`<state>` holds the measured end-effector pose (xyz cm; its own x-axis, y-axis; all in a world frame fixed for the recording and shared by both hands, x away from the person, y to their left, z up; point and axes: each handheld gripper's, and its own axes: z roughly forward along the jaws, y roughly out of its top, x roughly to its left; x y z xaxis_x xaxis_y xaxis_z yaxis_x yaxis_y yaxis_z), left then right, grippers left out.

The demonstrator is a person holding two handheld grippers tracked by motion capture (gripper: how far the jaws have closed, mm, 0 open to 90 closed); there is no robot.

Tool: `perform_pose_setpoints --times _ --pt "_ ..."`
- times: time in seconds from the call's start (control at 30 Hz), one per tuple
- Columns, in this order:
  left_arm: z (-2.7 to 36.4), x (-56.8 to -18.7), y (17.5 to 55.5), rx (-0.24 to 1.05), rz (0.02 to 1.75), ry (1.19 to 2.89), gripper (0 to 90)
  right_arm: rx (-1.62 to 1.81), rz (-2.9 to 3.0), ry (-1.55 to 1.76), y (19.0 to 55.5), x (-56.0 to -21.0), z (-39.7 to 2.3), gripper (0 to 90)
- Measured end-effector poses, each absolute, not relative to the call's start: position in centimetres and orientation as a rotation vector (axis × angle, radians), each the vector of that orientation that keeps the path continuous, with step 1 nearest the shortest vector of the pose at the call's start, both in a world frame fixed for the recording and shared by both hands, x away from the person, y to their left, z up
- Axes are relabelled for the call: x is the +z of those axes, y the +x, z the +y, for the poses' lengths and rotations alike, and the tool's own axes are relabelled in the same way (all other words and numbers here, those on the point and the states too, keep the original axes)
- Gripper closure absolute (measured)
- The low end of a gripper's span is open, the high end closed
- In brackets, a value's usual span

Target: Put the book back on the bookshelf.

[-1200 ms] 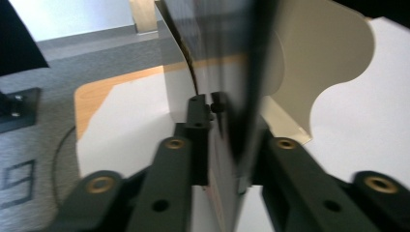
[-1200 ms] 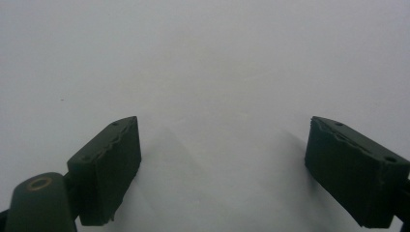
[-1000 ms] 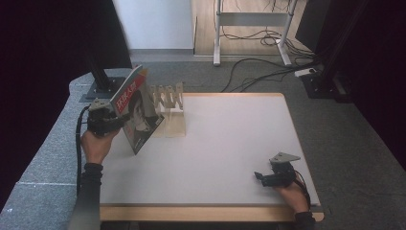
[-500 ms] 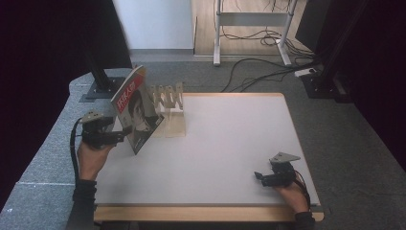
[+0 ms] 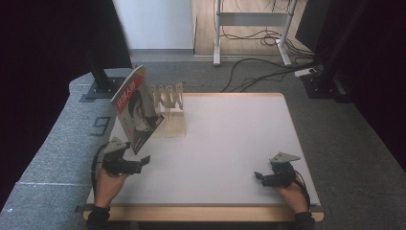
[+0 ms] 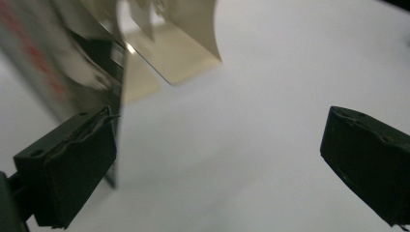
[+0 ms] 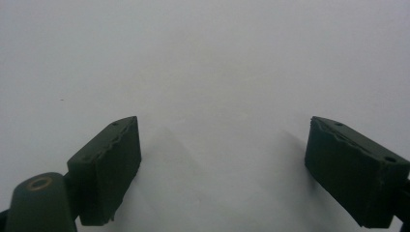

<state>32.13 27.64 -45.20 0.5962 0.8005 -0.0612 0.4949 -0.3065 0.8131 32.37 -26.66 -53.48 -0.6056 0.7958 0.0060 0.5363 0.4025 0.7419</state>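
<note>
Magazine [image 5: 136, 111] stands leaning in the clear rack [image 5: 168, 103]; left gripper [image 5: 143, 160], jaws just opened, let go beside it; right gripper [image 5: 259, 177] open, idle – placement looks done

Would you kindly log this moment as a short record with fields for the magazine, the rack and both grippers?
magazine: stands tilted, leaning on the rack's left end, at the table's far left
rack: clear, slotted, on the table
left gripper: jaws have just been opening, now wide; magazine's edge beside one jaw, nothing pinched
right gripper: open, holds nothing, resting at the table's near right
</note>
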Motion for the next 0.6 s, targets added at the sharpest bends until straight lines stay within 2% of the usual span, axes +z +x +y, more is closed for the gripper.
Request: perform_pose_setpoints --times 0.1,0.43,0.6 --pt "26.1 -46.7 32.3 0.457 1.012 2.045 0.0 1.032 2.315 1.15 32.4 -53.5 -26.7 12.0" --pt "22.8 -50.7 32.9 0.305 0.969 2.103 0.0 1.033 2.313 1.15 32.3 -53.5 -26.7 12.1" --pt "21.5 -52.7 33.2 0.279 0.984 2.198 0.0 1.032 2.314 1.149 32.3 -53.5 -26.7 12.1"
